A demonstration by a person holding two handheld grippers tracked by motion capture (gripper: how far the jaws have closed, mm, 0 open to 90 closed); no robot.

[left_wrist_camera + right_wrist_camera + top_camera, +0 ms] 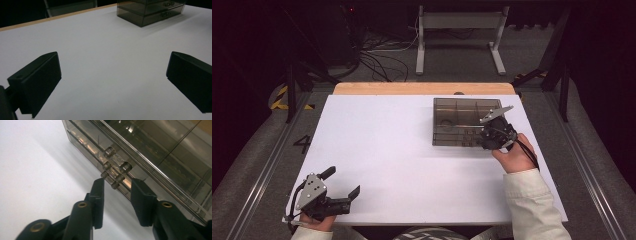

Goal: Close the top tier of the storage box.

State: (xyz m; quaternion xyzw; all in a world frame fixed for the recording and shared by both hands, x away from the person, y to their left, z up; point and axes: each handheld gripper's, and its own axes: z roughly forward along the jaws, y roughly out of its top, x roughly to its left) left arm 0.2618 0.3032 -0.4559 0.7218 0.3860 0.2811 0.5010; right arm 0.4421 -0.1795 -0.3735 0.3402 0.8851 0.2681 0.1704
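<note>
Right gripper view: our right gripper (pixel 117 191), jaws partly open and empty, faces the smoked-acrylic drawer organizer (pixel 160 152) at centre frame; next, we judge, bracket the lowest drawer handle (pixel 110 180) squarely.

The drawer box (pixel 462 122) stands on the table's (pixel 387 150) far right, the right claw (pixel 492 142) at its front.

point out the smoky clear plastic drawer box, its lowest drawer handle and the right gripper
smoky clear plastic drawer box (pixel 447 107), high view, top compartment wall
lowest drawer handle (pixel 110 180), right gripper view, bar between its knobs
right gripper (pixel 117 192), right gripper view, midway between jaws
</note>
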